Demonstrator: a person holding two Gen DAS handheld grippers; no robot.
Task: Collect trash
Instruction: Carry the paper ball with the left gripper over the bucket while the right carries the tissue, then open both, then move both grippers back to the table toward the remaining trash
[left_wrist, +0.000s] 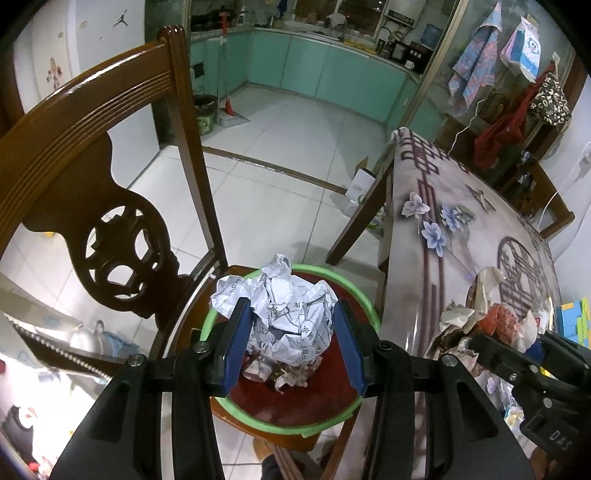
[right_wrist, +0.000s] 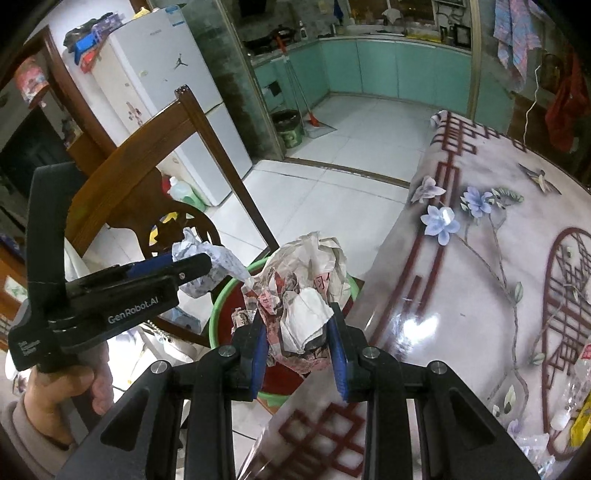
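a: left gripper (left_wrist: 291, 325)?
b: blue pads clamped on a white crumpled paper ball (left_wrist: 284, 314), held directly over the green-rimmed basin (left_wrist: 365, 299).
a: right gripper (right_wrist: 297, 345)?
b: closed around a reddish-white paper wad (right_wrist: 303, 291), above the basin's table-side rim.
a: the basin itself?
b: on the wooden chair (left_wrist: 85, 177) seat, scraps inside; patterned table (right_wrist: 480, 258) just beside it.

The left gripper (left_wrist: 291, 332) clamped a crumpled ball of printed white paper (left_wrist: 282, 314) between its blue pads (left_wrist: 236, 347), above a green-rimmed red basin (left_wrist: 295, 410) on a wooden chair (left_wrist: 85, 155). To the right, the right gripper (left_wrist: 517, 350) gripped reddish crumpled paper (left_wrist: 484, 321) over the floral tablecloth (left_wrist: 436, 206). Scraps lay in the basin.
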